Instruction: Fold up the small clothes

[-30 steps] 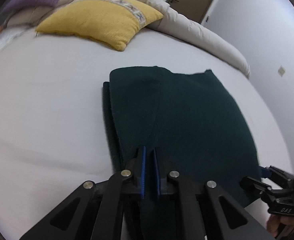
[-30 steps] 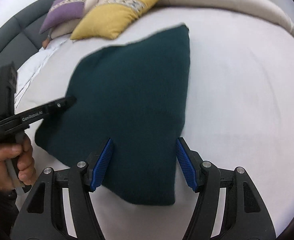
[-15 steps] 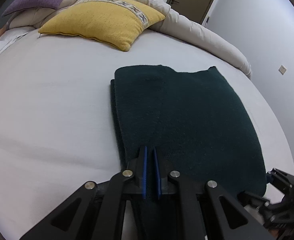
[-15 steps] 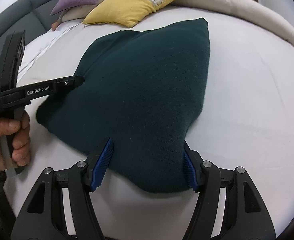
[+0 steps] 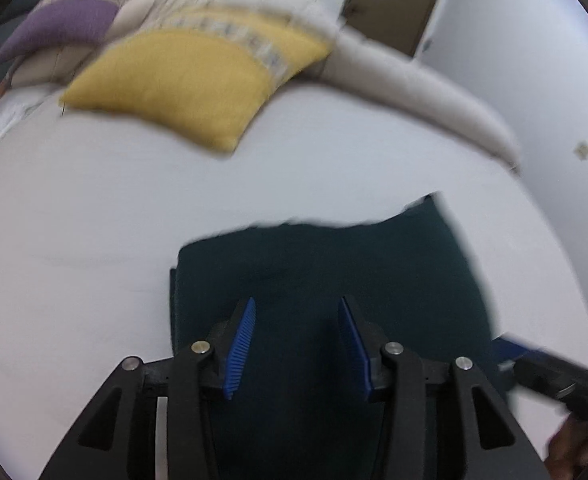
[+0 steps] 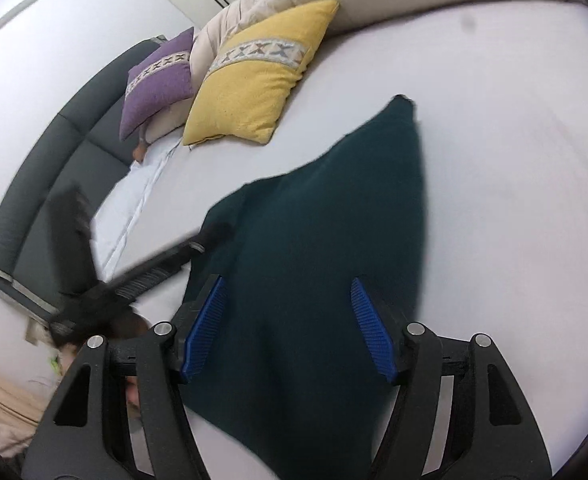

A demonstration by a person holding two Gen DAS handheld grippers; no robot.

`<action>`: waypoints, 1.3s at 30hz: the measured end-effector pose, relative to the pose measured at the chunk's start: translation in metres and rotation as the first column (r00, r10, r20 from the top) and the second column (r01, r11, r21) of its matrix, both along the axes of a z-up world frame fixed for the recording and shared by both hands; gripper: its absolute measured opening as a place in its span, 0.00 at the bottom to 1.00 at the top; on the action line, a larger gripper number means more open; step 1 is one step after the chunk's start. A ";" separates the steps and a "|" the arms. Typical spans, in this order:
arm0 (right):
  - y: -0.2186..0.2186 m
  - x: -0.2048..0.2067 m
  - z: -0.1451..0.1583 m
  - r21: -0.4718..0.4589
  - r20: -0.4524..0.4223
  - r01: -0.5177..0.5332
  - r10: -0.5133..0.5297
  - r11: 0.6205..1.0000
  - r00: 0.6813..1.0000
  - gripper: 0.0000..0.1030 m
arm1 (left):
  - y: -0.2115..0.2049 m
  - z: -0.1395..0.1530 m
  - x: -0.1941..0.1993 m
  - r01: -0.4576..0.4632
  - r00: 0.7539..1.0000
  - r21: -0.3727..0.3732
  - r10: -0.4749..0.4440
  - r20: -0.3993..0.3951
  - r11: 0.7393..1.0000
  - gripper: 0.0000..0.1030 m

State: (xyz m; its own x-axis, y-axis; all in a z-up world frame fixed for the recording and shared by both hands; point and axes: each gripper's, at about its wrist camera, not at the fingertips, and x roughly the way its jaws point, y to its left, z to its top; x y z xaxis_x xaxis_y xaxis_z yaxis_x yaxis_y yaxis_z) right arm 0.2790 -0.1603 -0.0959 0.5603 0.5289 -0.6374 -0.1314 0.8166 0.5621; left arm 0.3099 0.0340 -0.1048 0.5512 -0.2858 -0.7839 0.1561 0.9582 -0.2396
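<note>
A dark green folded garment (image 5: 334, 280) lies flat on the white bed (image 5: 94, 220); it also shows in the right wrist view (image 6: 326, 220). My left gripper (image 5: 296, 308) is open, its blue pads over the garment's near edge with nothing between them. My right gripper (image 6: 288, 292) is open over the garment's near corner, holding nothing. The left gripper shows blurred at the garment's left edge in the right wrist view (image 6: 198, 246). The right gripper shows at the lower right of the left wrist view (image 5: 554, 376).
A yellow cushion (image 5: 190, 76) and a purple cushion (image 5: 62, 20) lie at the head of the bed beside a rolled beige duvet (image 5: 414, 80). A dark grey headboard (image 6: 54, 168) curves along the left. A door (image 5: 394, 0) stands beyond the bed.
My left gripper has opened and let go of the garment's edge, and it has pulled back. The right gripper stays open and has swung, so the garment sits lower in view.
</note>
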 end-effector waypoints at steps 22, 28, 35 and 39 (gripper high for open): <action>-0.054 0.172 -0.063 0.157 -0.188 0.159 -0.128 0.975 0.974 0.27 | 0.031 -0.028 0.005 0.043 0.999 -0.225 -0.034 0.041 0.973 0.43; -0.048 0.060 -0.011 0.342 -0.073 -0.048 0.078 0.938 0.994 0.34 | 0.029 -0.029 0.003 0.043 0.998 -0.218 -0.033 0.049 0.975 0.43; 0.012 0.030 -0.069 0.300 -0.265 -0.156 0.239 0.941 0.934 0.32 | 0.026 -0.028 0.000 0.049 0.998 -0.177 -0.039 0.058 0.983 0.44; -0.009 0.024 -0.104 0.379 -0.281 -0.069 0.186 0.923 0.942 0.04 | 0.029 -0.029 0.000 0.052 0.997 -0.197 -0.042 0.057 0.979 0.43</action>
